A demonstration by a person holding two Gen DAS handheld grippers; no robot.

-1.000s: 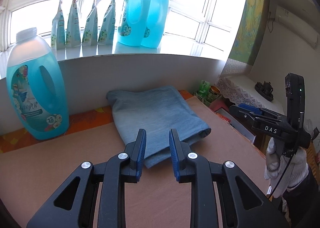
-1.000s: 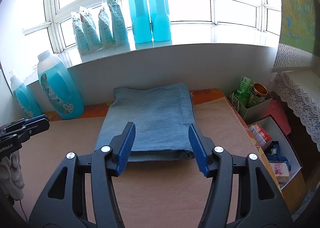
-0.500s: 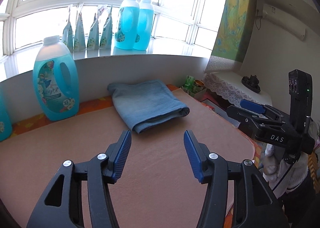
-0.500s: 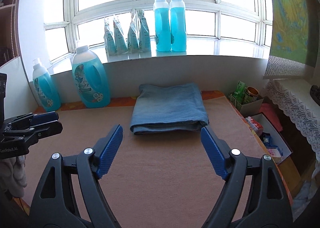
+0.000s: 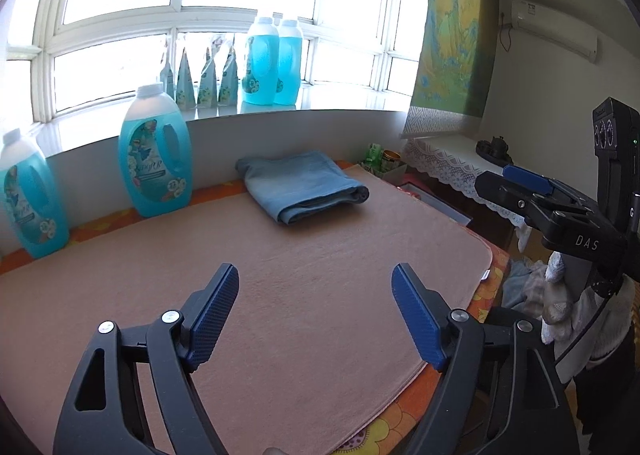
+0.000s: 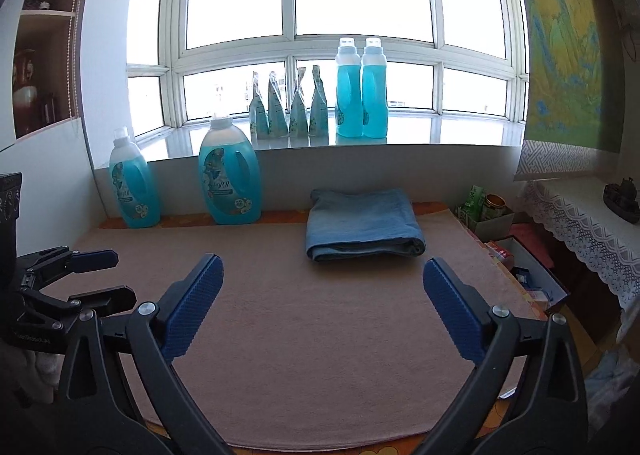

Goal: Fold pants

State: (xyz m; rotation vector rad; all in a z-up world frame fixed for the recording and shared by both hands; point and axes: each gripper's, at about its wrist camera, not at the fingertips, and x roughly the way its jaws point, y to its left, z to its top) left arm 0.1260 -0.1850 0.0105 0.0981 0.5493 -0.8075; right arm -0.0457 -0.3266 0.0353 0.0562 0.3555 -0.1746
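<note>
The blue pants [image 5: 300, 183] lie folded in a neat rectangle at the far side of the tan mat [image 5: 280, 275], near the wall; they also show in the right wrist view [image 6: 362, 223]. My left gripper [image 5: 316, 287] is open and empty, held well back from the pants above the mat's near part. My right gripper [image 6: 322, 279] is open and empty, also well back from the pants. The right gripper shows at the right edge of the left wrist view [image 5: 532, 191], and the left gripper at the left edge of the right wrist view [image 6: 96, 275].
Two big blue detergent bottles [image 6: 230, 179] [image 6: 134, 187] stand on the table against the wall, left of the pants. More bottles [image 6: 360, 91] and pouches [image 6: 288, 107] line the windowsill. Boxes and cans [image 6: 490, 211] sit off the table's right edge beside a lace-covered shelf [image 6: 580, 215].
Both grippers have pulled back and up from the folded pants, which look smaller and farther now. The left gripper's jaws opened wide; the right jaws widened too.
</note>
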